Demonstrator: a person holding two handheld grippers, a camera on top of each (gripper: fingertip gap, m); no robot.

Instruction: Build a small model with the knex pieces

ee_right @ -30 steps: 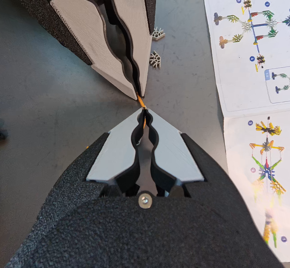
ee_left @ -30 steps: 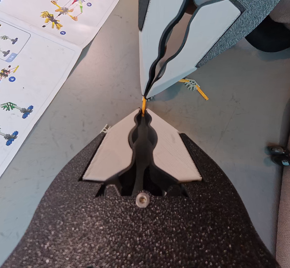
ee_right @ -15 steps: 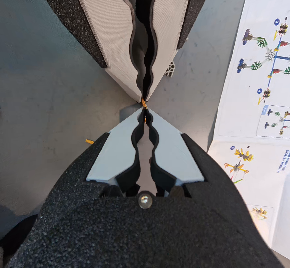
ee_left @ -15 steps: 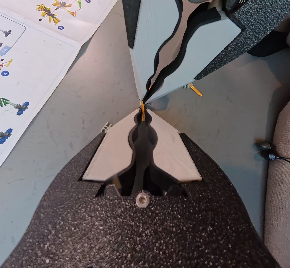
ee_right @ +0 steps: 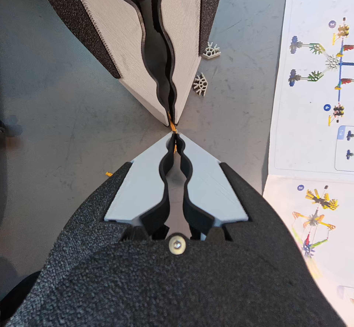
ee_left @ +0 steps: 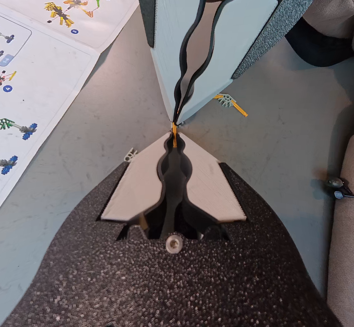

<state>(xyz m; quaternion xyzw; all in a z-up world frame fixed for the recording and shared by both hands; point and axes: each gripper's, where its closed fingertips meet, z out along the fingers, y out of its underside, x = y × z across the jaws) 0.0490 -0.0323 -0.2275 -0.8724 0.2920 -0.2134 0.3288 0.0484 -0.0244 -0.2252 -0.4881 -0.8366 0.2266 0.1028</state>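
A thin yellow rod (ee_left: pixel 174 130) is held tip to tip between both grippers, just above the grey table (ee_left: pixel 115 97). My left gripper (ee_left: pixel 174 136), with whitish fingers, is shut on the near end of the rod. My right gripper (ee_right: pixel 175 134), with light blue fingers, is shut on the other end, and the rod (ee_right: pixel 172 126) shows as a short stub in the gap between the two. The right gripper (ee_left: pixel 175 121) comes in from the top of the left wrist view. The left gripper (ee_right: pixel 171 121) comes in from the top of the right wrist view.
A grey connector with yellow rods (ee_left: pixel 227 100) lies behind the right gripper. Two whitish connectors (ee_right: pixel 211 51) (ee_right: pixel 200 83) lie beside the left gripper. A printed instruction sheet (ee_left: pixel 47 68) (ee_right: pixel 310 106) covers one side of the table. A small dark object (ee_left: pixel 337 187) lies by a fabric edge.
Both grippers stay shut on the rod. The pair twisted and drew closer half a second ago, then swung back to nearly the earlier pose.
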